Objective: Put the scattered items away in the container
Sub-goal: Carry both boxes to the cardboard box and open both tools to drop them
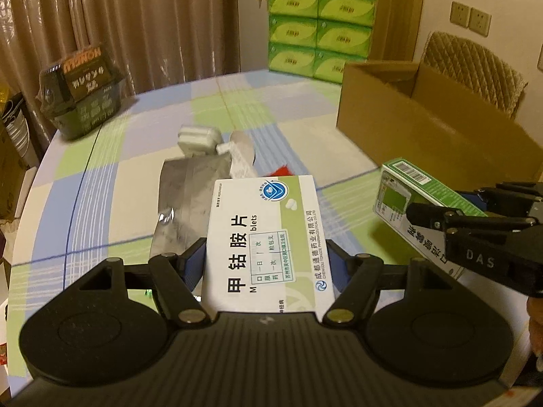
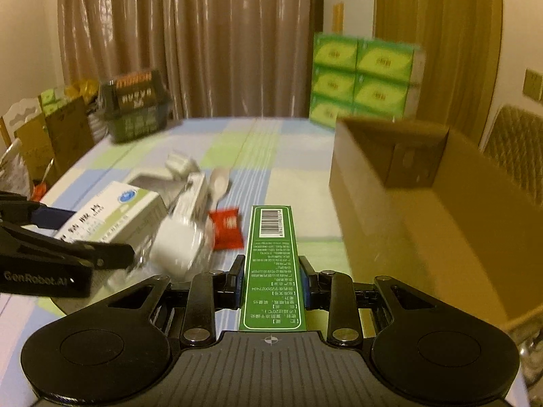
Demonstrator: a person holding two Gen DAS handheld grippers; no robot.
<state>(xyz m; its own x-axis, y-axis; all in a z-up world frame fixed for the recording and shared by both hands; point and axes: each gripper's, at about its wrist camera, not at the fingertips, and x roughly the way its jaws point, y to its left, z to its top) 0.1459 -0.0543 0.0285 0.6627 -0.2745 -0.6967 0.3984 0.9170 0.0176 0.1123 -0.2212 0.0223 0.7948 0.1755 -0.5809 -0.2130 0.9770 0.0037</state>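
White tablet box (image 1: 264, 240): pinched between left gripper (image 1: 266, 257) fingers, clear of worktop (image 1: 101, 183). Green medicine box (image 2: 271, 264): pinched edgewise by right gripper (image 2: 271, 285) fingers, also lifted. Cardboard box (image 2: 424, 210): open, to the right, interior mostly hidden; neither carton inside yet. Left on worktop: foil blister sheet (image 1: 183, 200), white charger (image 1: 198, 139), red sachet (image 2: 226, 227), spoon (image 2: 219, 183). Progress, judged: early.

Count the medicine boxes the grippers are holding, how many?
2. The white box is in the left gripper; the green box is in the right gripper. More may lie hidden among the pile on the table.
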